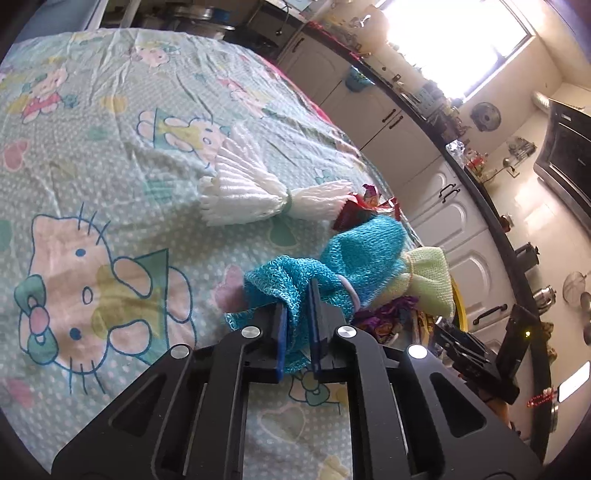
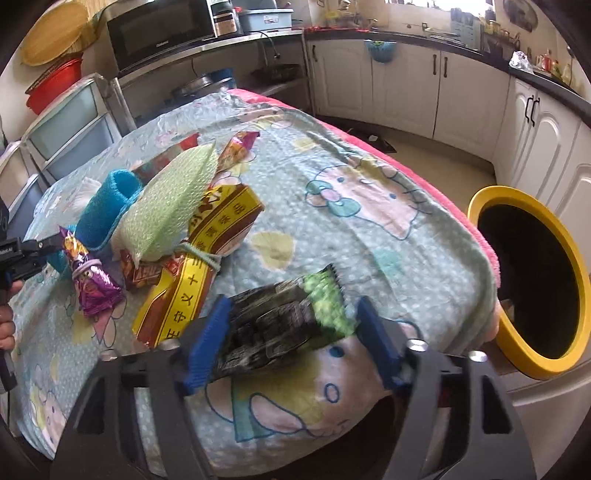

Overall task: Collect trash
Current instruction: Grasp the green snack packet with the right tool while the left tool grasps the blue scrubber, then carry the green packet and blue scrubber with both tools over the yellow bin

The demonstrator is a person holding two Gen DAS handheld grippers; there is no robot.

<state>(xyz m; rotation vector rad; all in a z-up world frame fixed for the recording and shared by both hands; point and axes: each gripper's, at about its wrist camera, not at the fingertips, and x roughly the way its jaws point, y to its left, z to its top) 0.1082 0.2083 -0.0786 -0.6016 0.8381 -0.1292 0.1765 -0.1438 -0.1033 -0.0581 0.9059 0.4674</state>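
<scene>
My left gripper [image 1: 298,314] is shut on a blue foam net sleeve [image 1: 354,254] lying on the table; the sleeve also shows in the right wrist view [image 2: 107,206]. My right gripper [image 2: 291,325] is open, its jaws wide on either side of a black and green snack wrapper [image 2: 284,317] near the table's front edge. A yellow and brown wrapper [image 2: 207,266], a purple wrapper [image 2: 92,284], a pale green foam net [image 2: 173,199] and a red wrapper [image 1: 365,206] lie in a pile. A white foam net [image 1: 243,188] lies further out.
The table is covered by a cartoon-cat cloth [image 2: 369,206]. A yellow-rimmed black bin [image 2: 535,280] stands at the table's right edge. White kitchen cabinets [image 2: 406,88] and a dark counter run behind. A microwave [image 2: 159,29] and drawers [image 2: 70,129] stand at the far left.
</scene>
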